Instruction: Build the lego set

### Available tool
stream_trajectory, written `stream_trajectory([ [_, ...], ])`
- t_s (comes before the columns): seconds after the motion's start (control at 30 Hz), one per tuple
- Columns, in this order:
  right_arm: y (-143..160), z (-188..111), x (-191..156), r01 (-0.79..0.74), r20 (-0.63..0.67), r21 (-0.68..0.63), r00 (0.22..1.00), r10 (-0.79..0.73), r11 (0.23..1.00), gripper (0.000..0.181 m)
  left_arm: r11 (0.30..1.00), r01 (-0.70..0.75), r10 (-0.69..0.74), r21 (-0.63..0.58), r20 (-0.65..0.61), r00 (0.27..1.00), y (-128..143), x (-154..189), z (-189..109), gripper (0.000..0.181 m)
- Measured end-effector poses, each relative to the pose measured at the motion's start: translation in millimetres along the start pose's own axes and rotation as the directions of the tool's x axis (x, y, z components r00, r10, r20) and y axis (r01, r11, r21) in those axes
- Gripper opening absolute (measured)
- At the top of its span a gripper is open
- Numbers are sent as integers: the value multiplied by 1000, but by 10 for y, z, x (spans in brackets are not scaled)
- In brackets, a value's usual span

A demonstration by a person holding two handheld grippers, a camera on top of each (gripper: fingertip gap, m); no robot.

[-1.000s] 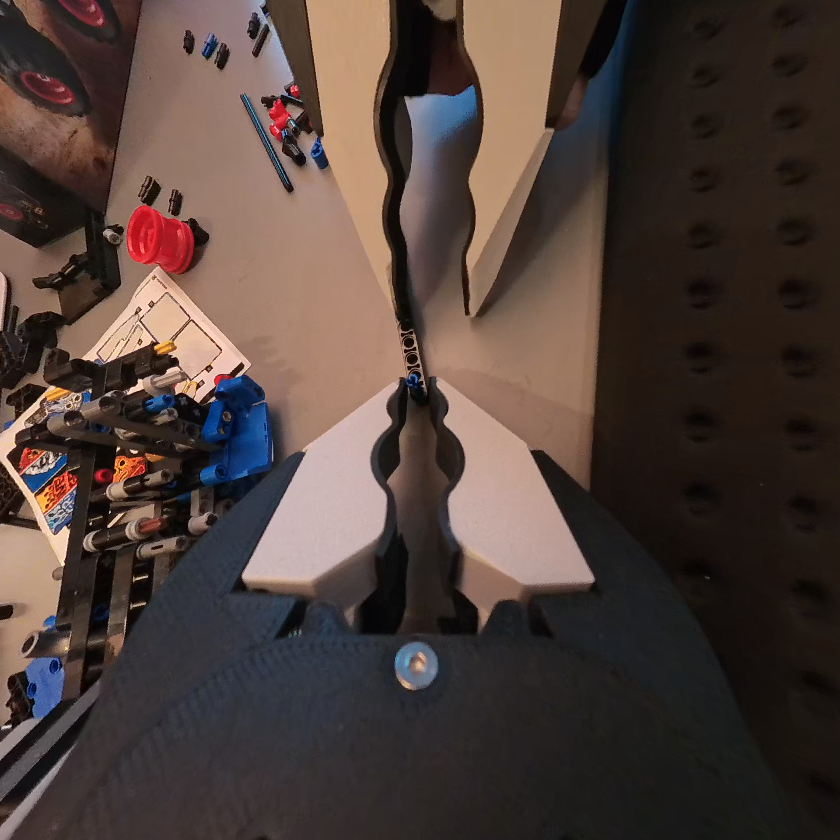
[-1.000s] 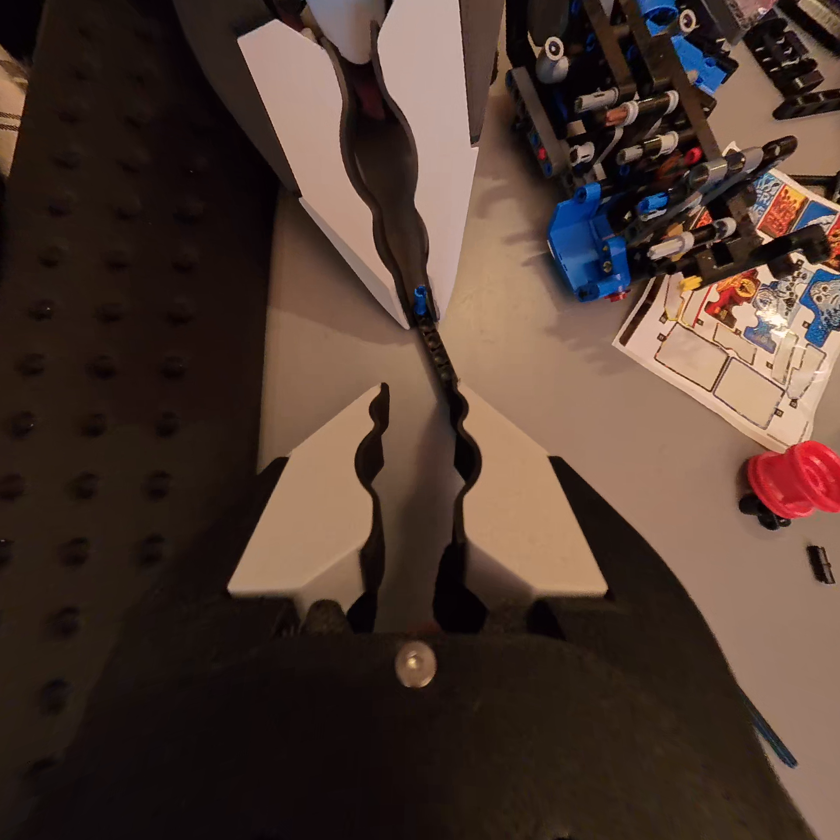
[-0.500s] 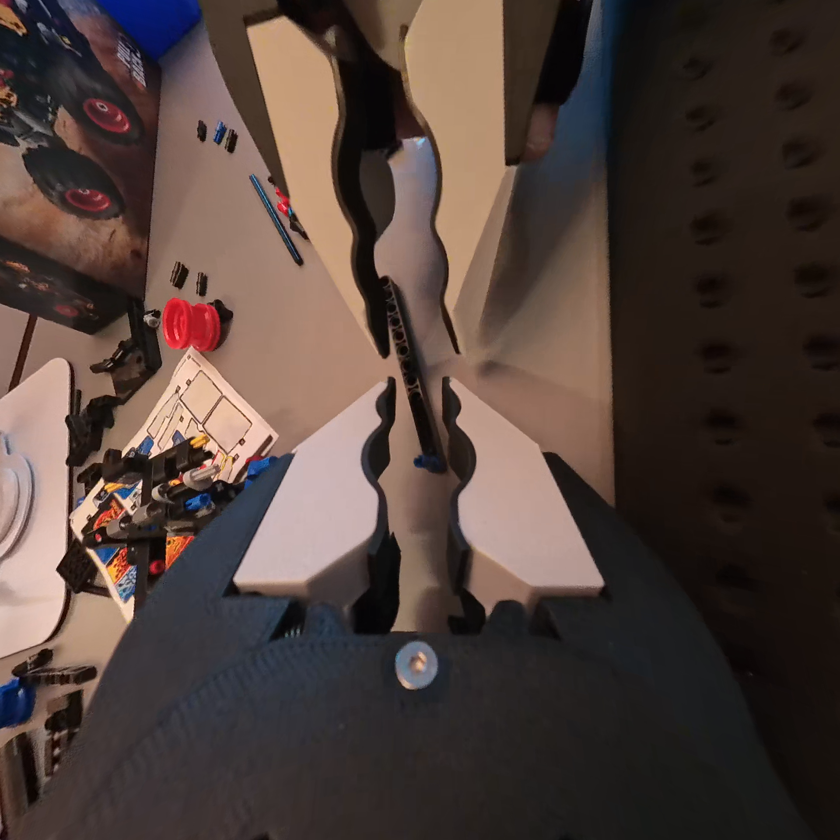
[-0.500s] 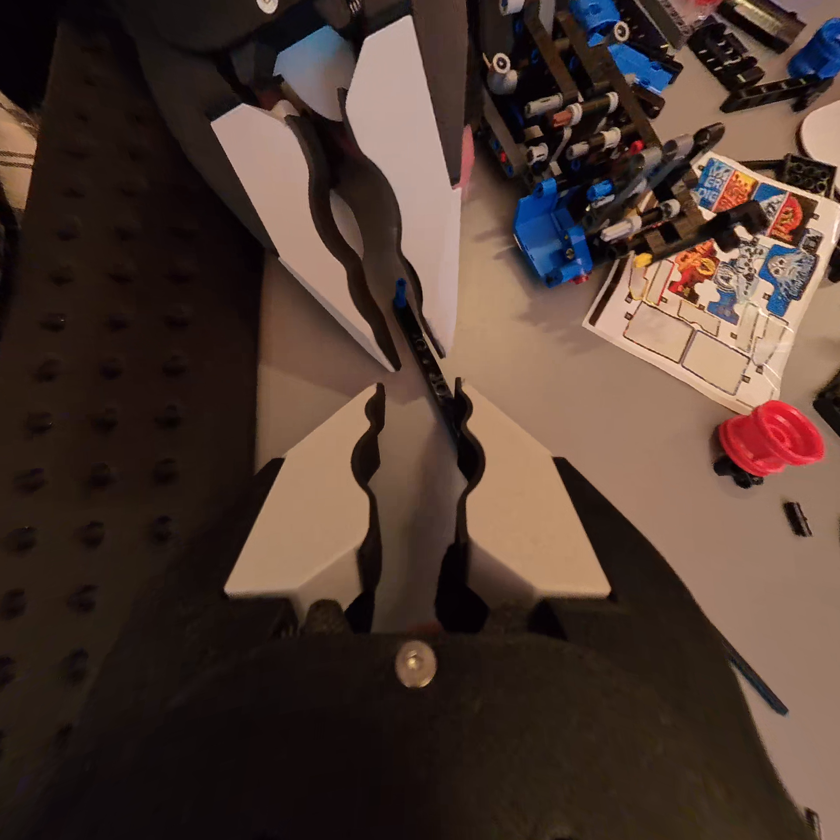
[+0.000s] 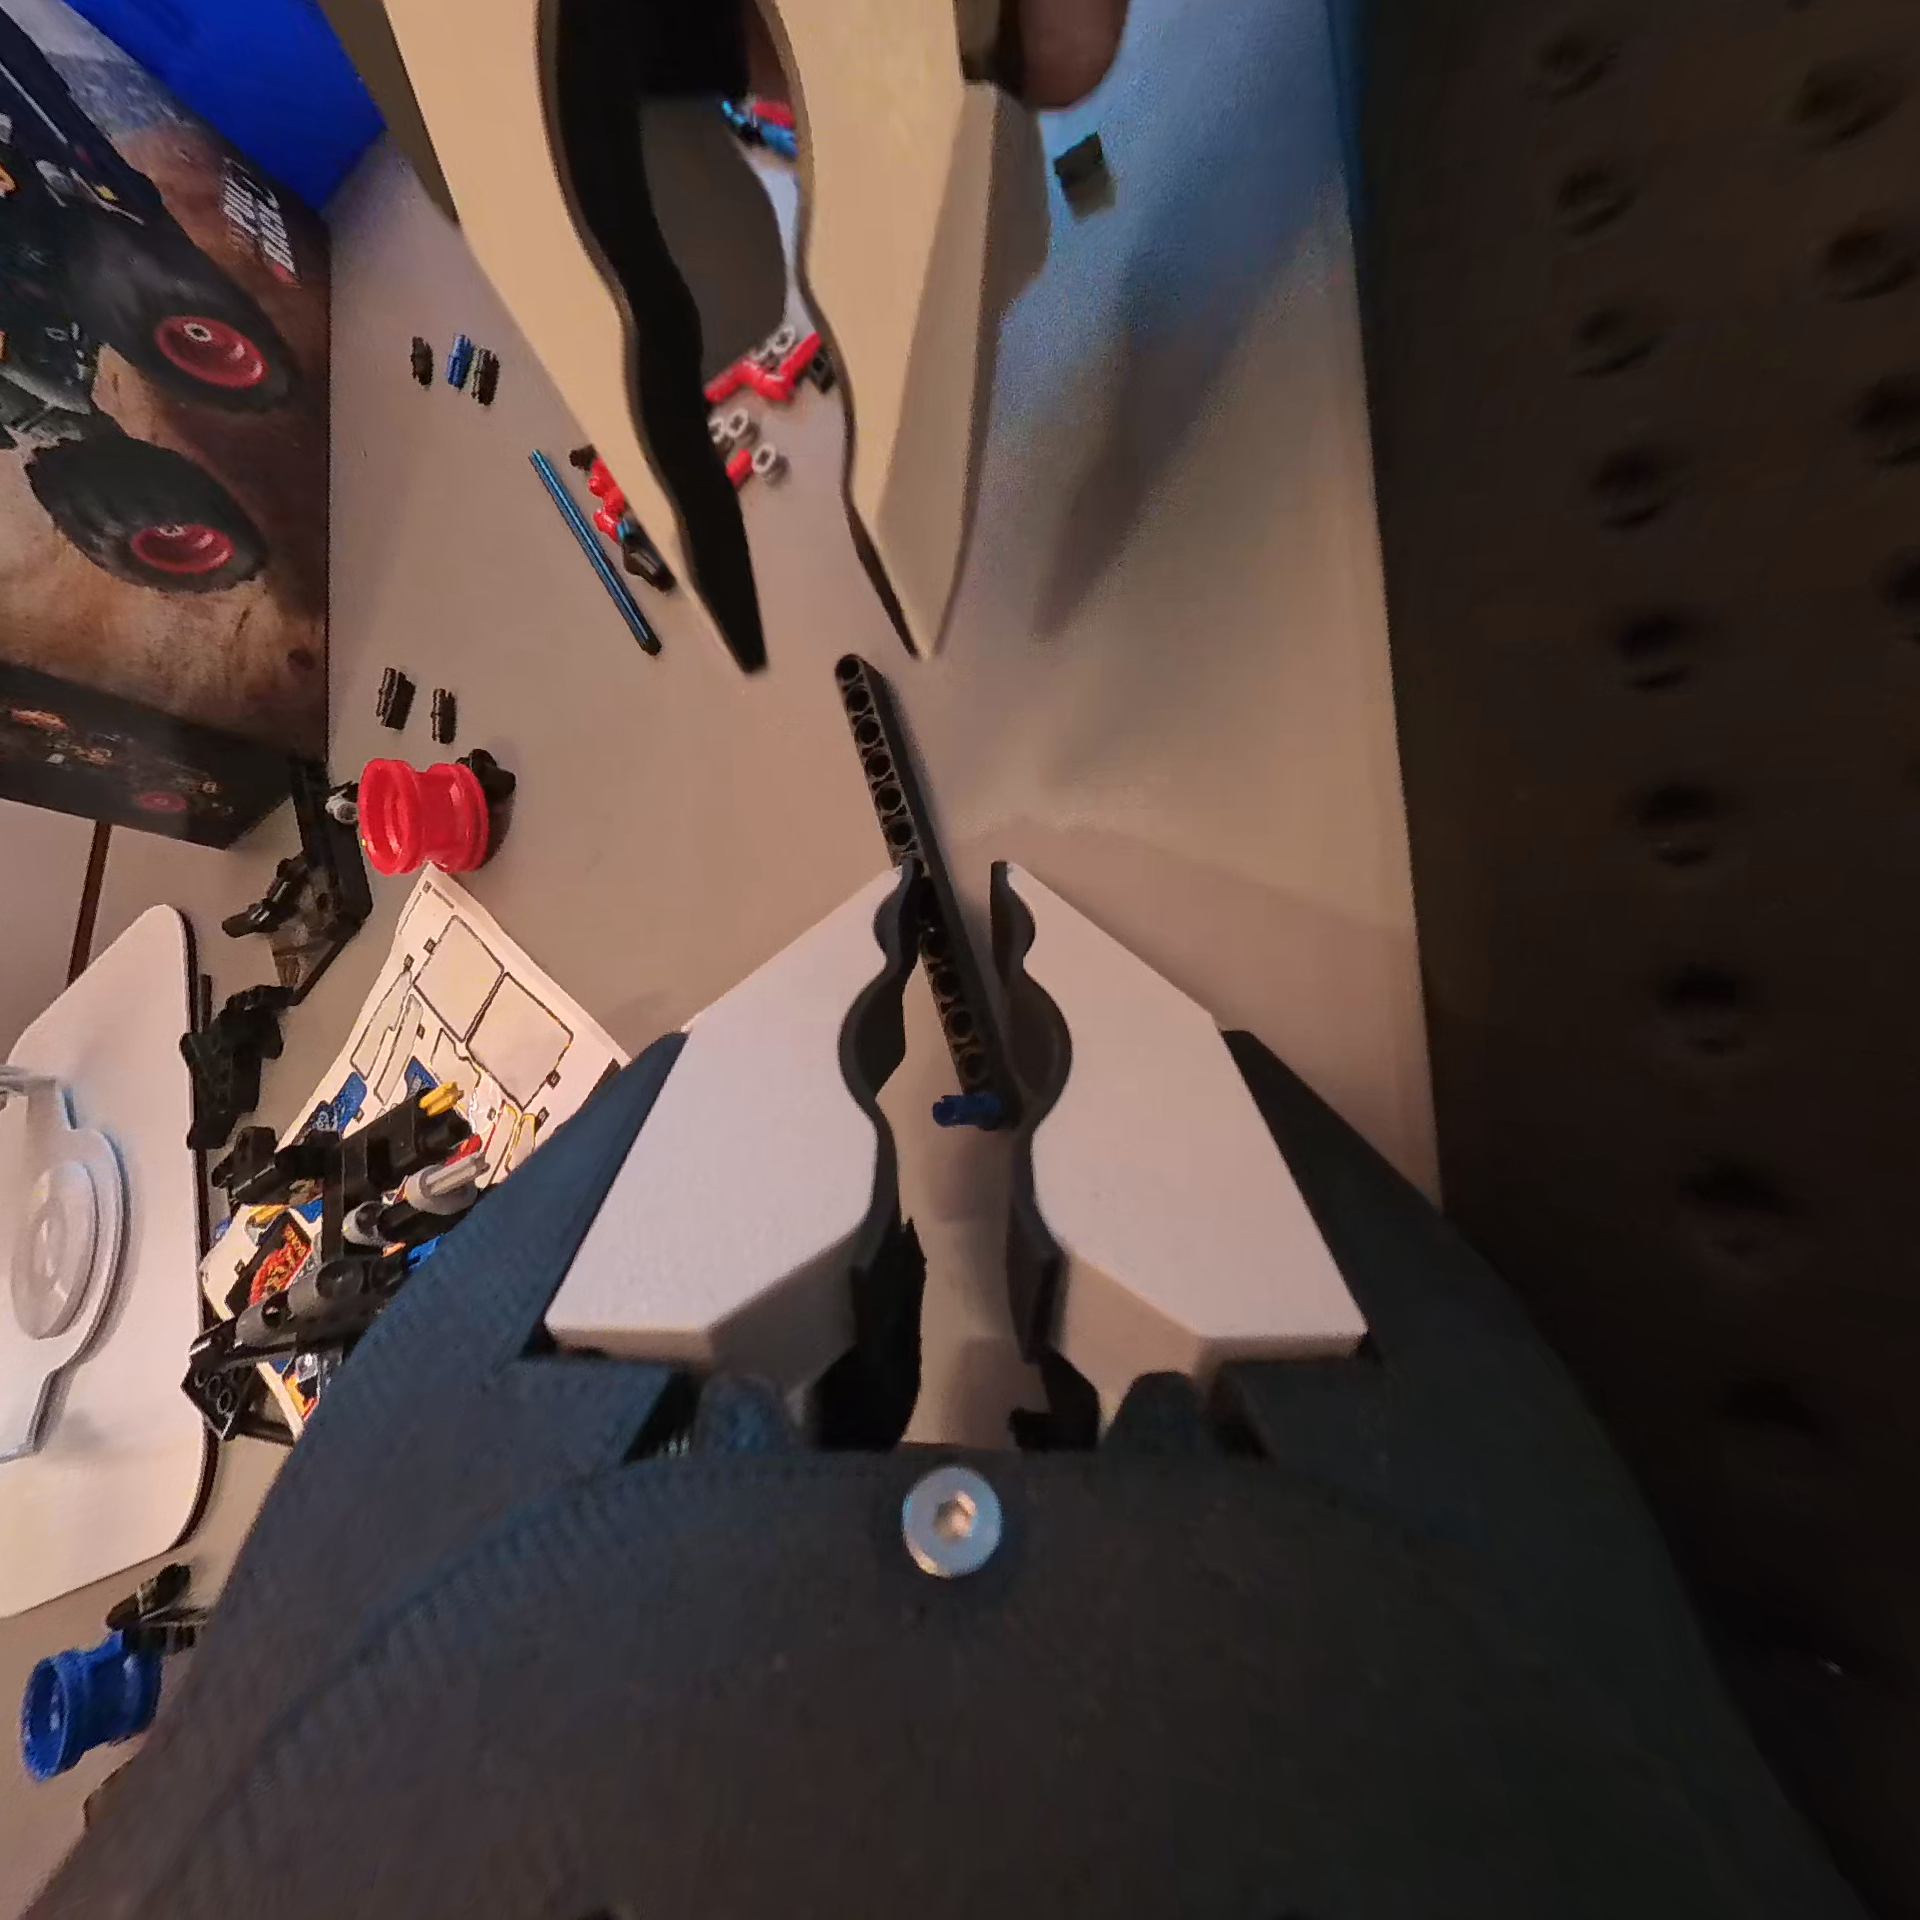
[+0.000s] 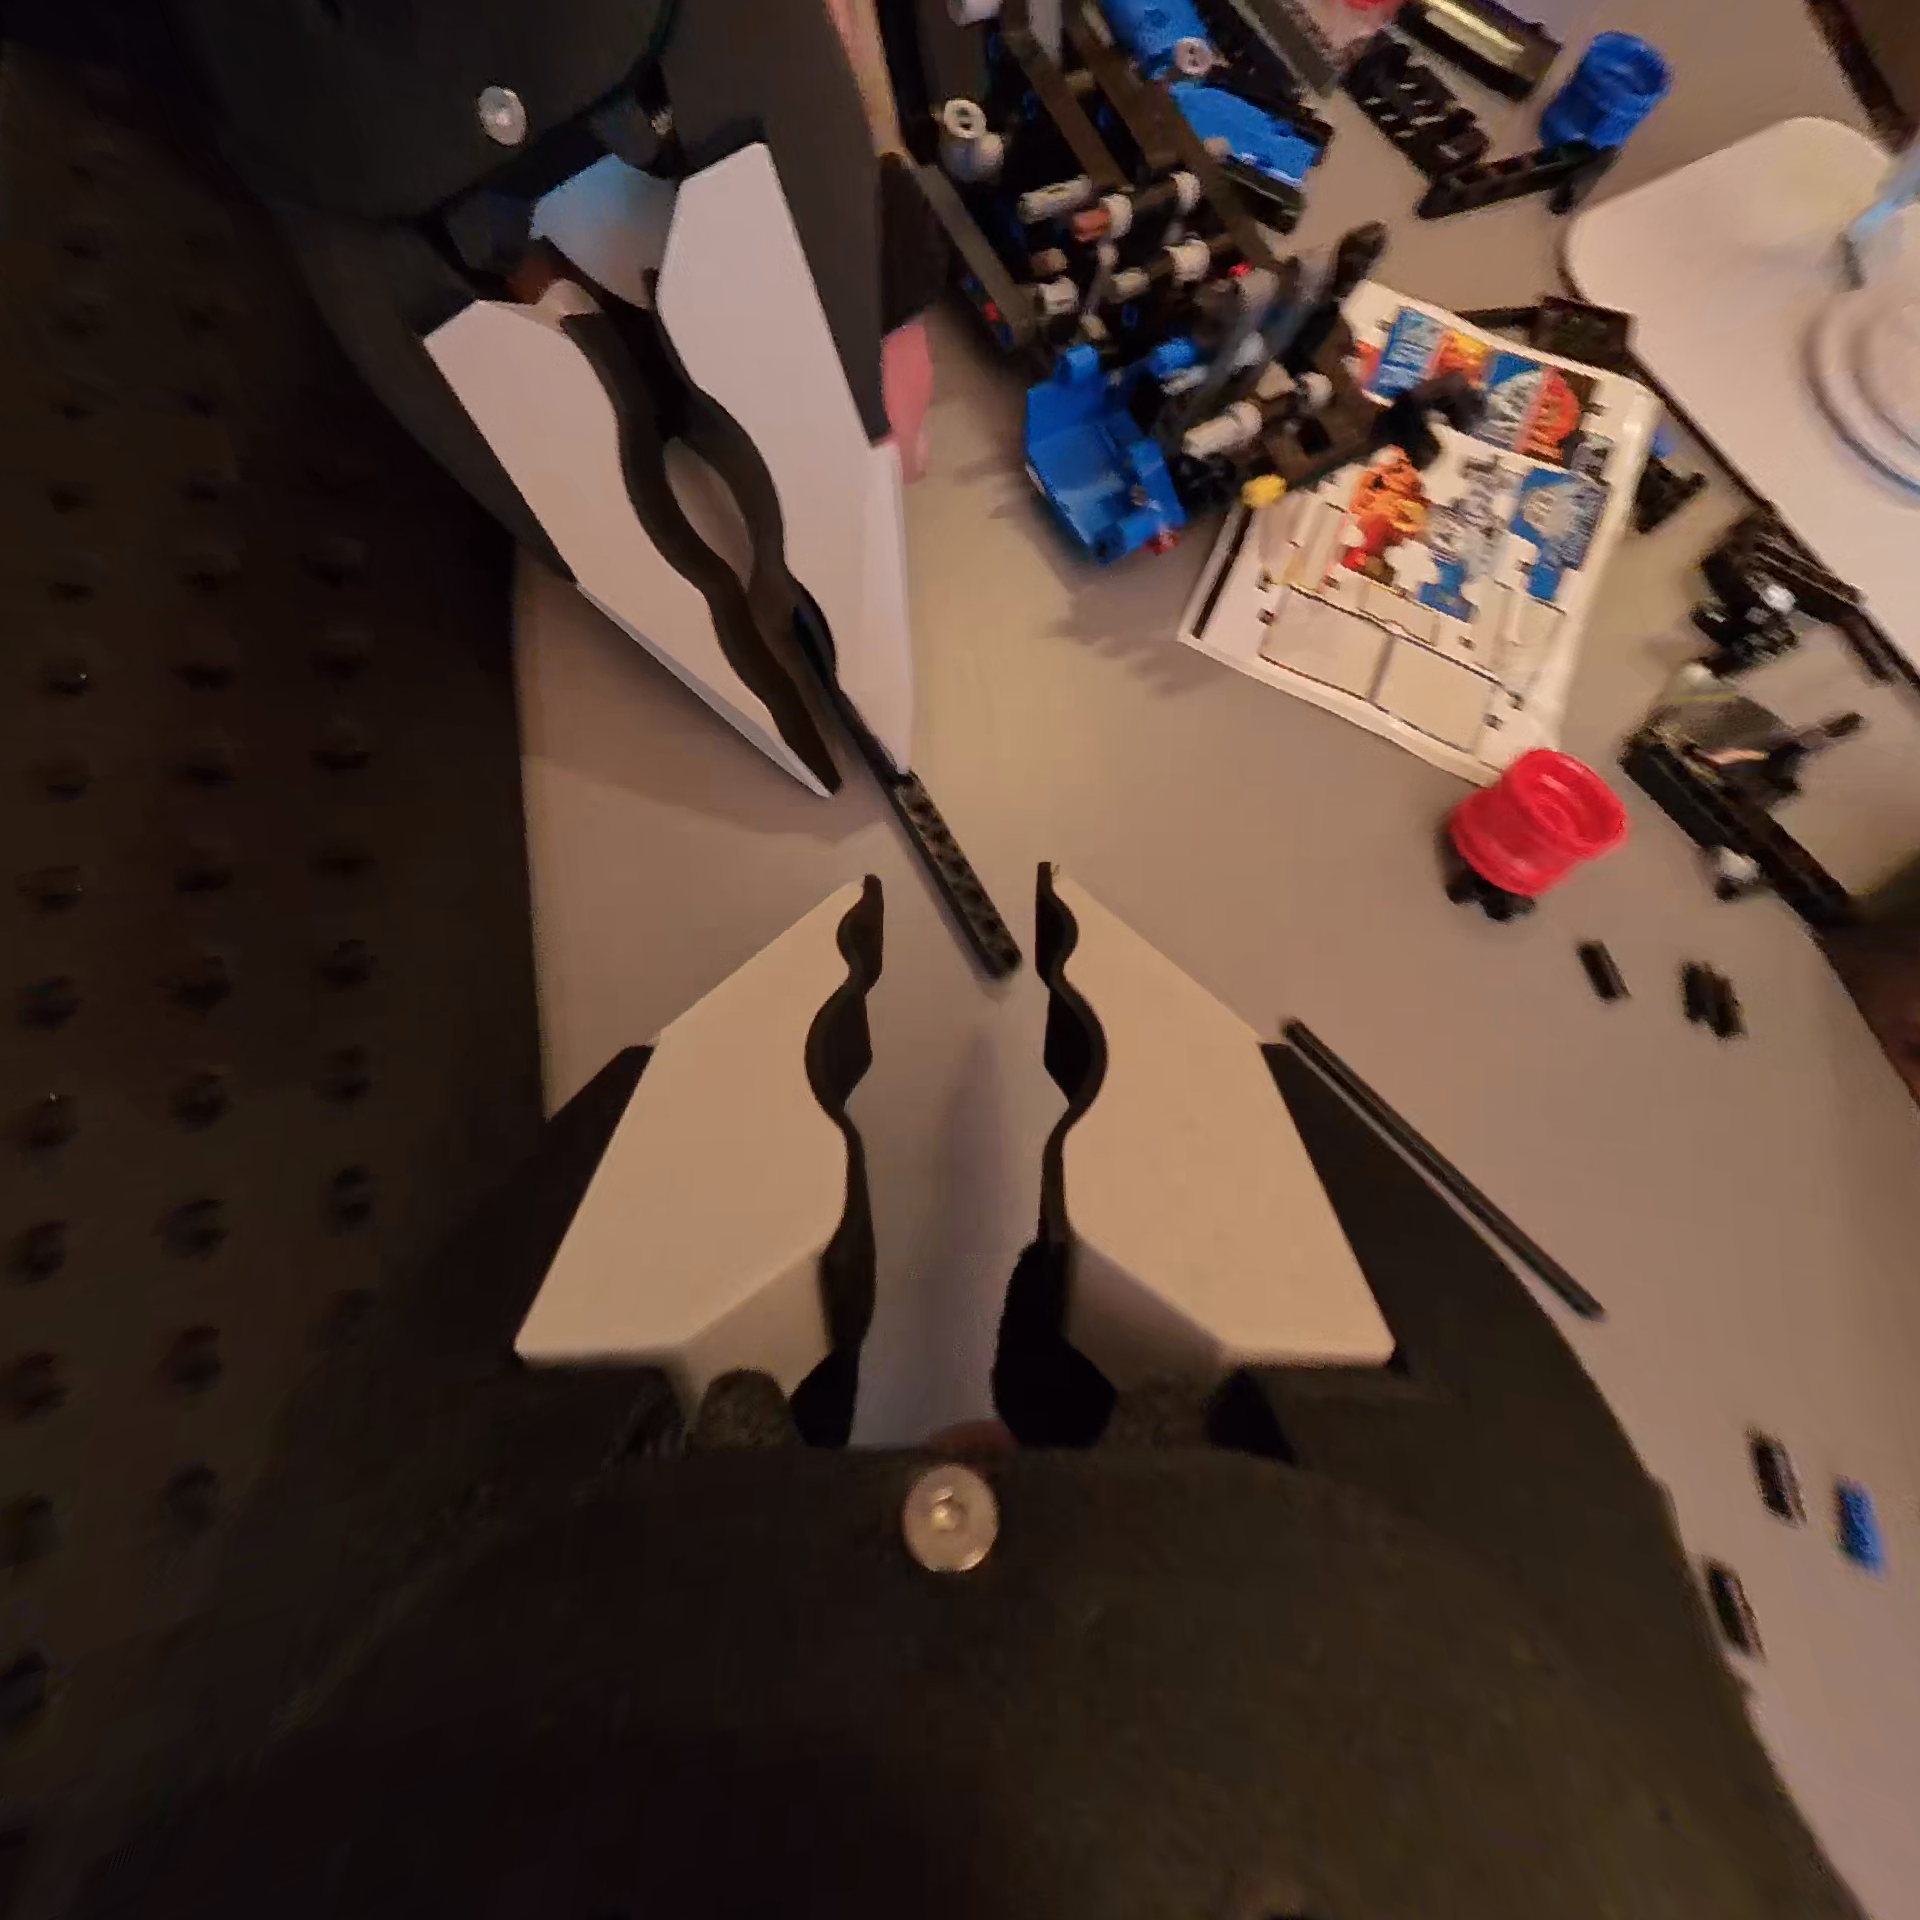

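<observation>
While left gripper [image 5: 951, 883] jaws pinch black beam [image 5: 896, 790]; right gripper [image 6: 956, 883] jaws gape.

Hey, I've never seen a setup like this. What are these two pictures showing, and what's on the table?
No robot: a person holds a two-finger gripper in each hand, each with a camera looking along its fingers. One picture comes from the left gripper, the other from the right gripper, open and empty. A long black holed Lego beam with a blue pin sits between the left gripper's fingers; whether it is clamped, I cannot tell. On the grey table lie a red wheel hub, a colourful sticker sheet and a partly built black-and-blue model.
</observation>
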State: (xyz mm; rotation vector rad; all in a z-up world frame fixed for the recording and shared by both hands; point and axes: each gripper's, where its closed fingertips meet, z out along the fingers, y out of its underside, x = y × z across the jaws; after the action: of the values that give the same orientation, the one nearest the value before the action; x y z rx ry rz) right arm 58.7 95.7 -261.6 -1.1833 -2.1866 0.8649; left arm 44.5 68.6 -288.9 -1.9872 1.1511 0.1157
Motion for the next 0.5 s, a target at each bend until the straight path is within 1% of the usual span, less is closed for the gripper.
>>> stream_trajectory([
  [0.13, 112, -405, 212, -78, -104, 51, 991, 83, 996, 27, 1000, -11, 11, 1, 8, 1000, 10, 7, -11, 11],
  [0.2, 263, -614, 328, -129, -159, 47, 978, 135, 991, 25, 1000, -15, 15, 1, 13, 1000, 15, 8, -13, 10],
  [0.27, 422, -754, 428, -175, -201, 26, 963, 177, 984, 23, 1000, -15, 15, 2, 15, 1000, 23, 13, -21, 10],
  [0.37, 564, -791, 540, -191, -241, -29, 954, 179, 981, 21, 1000, -12, 12, 4, 16, 1000, 32, 16, -24, 10],
  [0.5, 627, -634, 662, -173, -236, -116, 961, 142, 978, 16, 1000, -8, 8, 4, 16, 1000, 47, 21, -34, 10],
])
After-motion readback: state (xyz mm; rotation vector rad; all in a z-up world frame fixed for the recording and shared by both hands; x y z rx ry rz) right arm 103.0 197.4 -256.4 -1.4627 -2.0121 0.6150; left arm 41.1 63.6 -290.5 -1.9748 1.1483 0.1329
